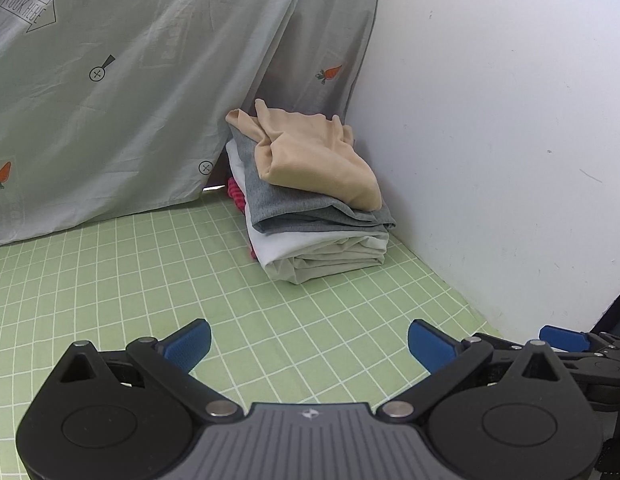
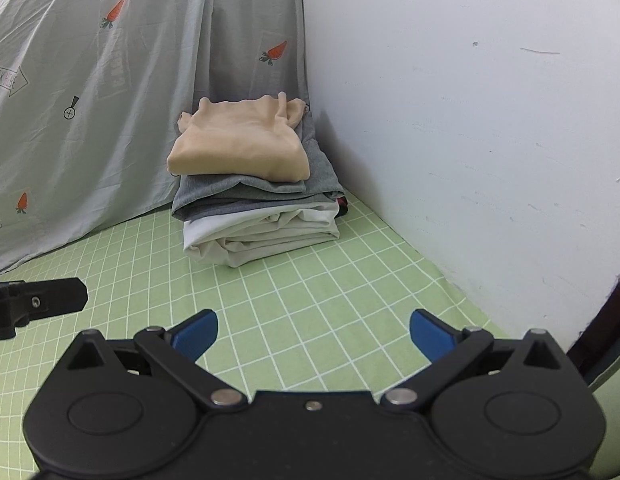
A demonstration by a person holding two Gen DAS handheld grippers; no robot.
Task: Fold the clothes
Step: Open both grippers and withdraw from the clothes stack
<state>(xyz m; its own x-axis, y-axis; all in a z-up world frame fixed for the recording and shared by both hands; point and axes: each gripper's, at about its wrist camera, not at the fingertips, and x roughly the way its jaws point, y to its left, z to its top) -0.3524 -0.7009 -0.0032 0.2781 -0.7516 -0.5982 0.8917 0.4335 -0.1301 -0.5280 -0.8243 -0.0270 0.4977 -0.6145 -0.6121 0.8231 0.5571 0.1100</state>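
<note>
Both my claws empty w/ jaws spread wide: left gripper (image 1: 309, 344) and right gripper (image 2: 314, 334) hover over the bare green grid sheet (image 1: 109, 280), well apart from the folded stack (image 2: 257, 192) in the corner by the white wall (image 2: 470, 120), beige top (image 2: 239, 148) uppermost over grey and white layers. Judgement: no unfolded garment in view, so fetch the next one, spread it flat on the sheet, and leave the stack undisturbed. Writing: grey carrot-print curtain (image 1: 109, 80) carries an arrow reading approx. "LOOK HERE"; other print illegible.
</note>
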